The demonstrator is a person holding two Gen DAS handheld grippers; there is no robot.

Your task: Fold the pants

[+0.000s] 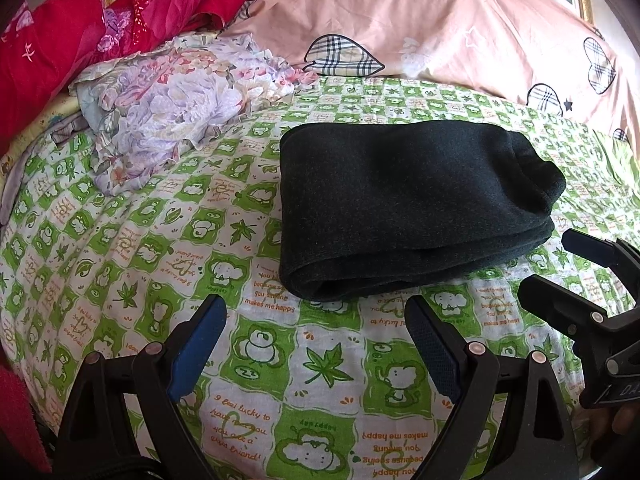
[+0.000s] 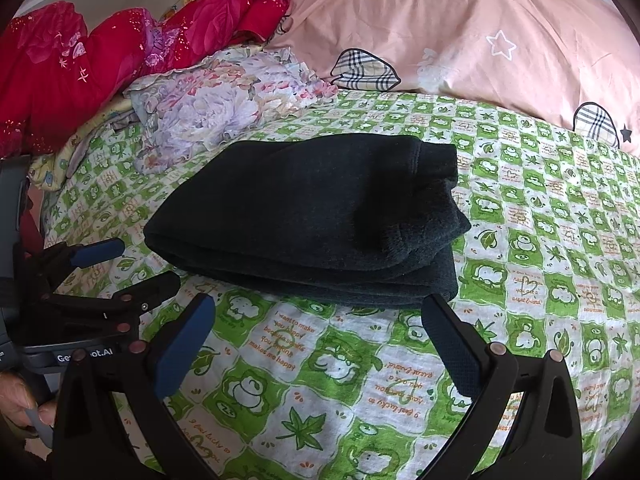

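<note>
The pants lie folded into a thick dark bundle on the bed, in the middle right of the left wrist view and centre of the right wrist view. The left gripper has its fingers spread and holds nothing, just short of the bundle's near edge. The right gripper is likewise spread and empty, close to the near edge. The fold looks finished or nearly so. The risk now is disturbance: a spread finger catching the near rolled edge could drag the top layers and open the stack. The right end, where layers bulge unevenly, looks likeliest to slip. The floral cloth at upper left lies apart.
</note>
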